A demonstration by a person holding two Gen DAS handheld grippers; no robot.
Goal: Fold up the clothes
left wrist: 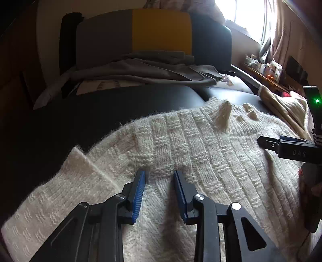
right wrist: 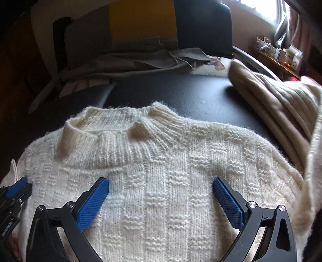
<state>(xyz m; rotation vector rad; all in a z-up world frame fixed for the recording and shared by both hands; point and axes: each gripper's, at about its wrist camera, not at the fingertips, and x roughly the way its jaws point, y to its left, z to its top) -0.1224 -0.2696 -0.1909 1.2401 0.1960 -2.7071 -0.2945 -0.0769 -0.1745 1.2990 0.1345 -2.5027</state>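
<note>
You are working in a home, most likely a bedroom or living room. Behind the dark table (right wrist: 201, 96) stands a chair (left wrist: 211, 44) draped with grey cloth (left wrist: 140, 70), and a grey and yellow cushion (left wrist: 140, 34) leans against its back. Daylight comes through a window (left wrist: 247, 16) hung with pinkish curtains (left wrist: 285, 36). Below it, a wooden shelf (left wrist: 267, 78) carries small jars and boxes, too small to tell apart. A folded beige knit (right wrist: 271, 96) lies on the table near the cream sweater (right wrist: 161, 161), so you have household laundry around you.
</note>
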